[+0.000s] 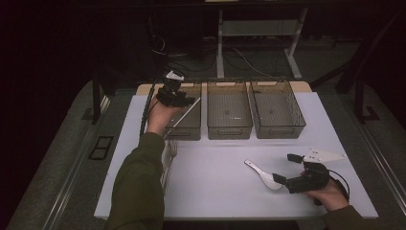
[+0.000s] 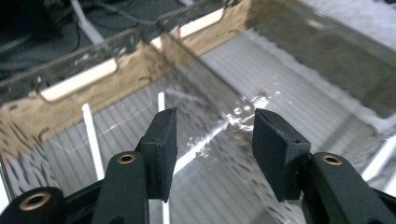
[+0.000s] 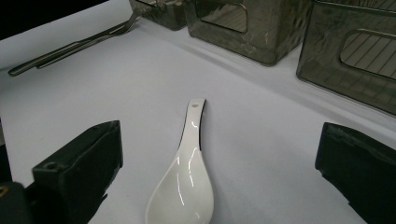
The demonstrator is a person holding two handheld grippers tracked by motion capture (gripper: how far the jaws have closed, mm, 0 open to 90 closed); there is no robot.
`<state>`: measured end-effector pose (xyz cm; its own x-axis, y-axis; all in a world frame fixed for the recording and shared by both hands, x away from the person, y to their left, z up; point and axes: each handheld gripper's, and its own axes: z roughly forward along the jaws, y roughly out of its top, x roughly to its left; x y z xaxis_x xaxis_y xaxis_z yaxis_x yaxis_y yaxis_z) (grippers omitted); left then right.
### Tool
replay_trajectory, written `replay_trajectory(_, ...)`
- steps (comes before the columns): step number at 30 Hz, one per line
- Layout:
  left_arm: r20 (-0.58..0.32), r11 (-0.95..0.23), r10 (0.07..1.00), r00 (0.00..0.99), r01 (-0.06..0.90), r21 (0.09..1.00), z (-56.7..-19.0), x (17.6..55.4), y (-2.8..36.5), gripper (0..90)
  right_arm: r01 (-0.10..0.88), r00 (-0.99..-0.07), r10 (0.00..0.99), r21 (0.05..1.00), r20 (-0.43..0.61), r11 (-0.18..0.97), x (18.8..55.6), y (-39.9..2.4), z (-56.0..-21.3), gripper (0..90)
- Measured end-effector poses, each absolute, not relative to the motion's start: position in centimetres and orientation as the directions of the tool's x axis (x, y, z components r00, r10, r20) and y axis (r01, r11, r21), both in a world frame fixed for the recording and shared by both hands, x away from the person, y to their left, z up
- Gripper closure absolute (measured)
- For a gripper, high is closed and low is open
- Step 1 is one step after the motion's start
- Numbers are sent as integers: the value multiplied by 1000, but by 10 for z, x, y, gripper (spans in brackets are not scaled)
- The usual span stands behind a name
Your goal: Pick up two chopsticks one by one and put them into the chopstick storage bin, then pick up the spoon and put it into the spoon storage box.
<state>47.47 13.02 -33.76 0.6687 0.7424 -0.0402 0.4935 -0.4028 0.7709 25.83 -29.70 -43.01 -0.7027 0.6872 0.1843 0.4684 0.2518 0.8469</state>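
Sorting cutlery on a white rectangular tabletop (image 1: 225,201), with three translucent grey plastic bins in a row along the far edge: left bin (image 1: 187,132), middle bin (image 1: 229,130), right bin (image 1: 280,129).

Left gripper (image 1: 186,101) up over the left bin, jaws apart, pads pressing on nothing. Thin pale stick (image 2: 187,158), probably a chopstick, slanting down into that bin; seen between the pads in the left gripper view, but blurred by glare, so hard to say whether resting on the floor or leaning on the wall. More pale sticks (image 2: 92,140) flat on the ribbed bin floor.

Right gripper (image 1: 285,168) low over the near right part of the table, jaws wide apart, nothing held.

Next target by the look of it: glossy white ceramic soup spoon (image 1: 262,173), flat on the tabletop, bowl up, just ahead of the right gripper. Key relation: bowl end nearest the jaws, handle with its small hole pointing away toward the bins. In the right gripper view, spoon (image 3: 184,172) centred between the two pads, long axis running along the approach line, not across it. Clearly the right hand's job; left hand well apart.

Grip likely best across the narrow handle neck, so a short push forward before closing.

Metal forks (image 1: 168,158) on the left part of the table, near the left sleeve, well apart from the spoon.
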Motion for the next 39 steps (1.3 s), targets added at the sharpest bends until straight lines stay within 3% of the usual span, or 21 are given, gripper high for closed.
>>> replay_trajectory(17,-64,-385,647,760,399,832,-344,408,134,272,468,-704,687,844,177,262,259,-296,-431,9)
replay_trajectory(39,-44,-404,609,792,357,842,-378,330,129,130,477,-695,695,842,186,252,260,-297,-431,8)
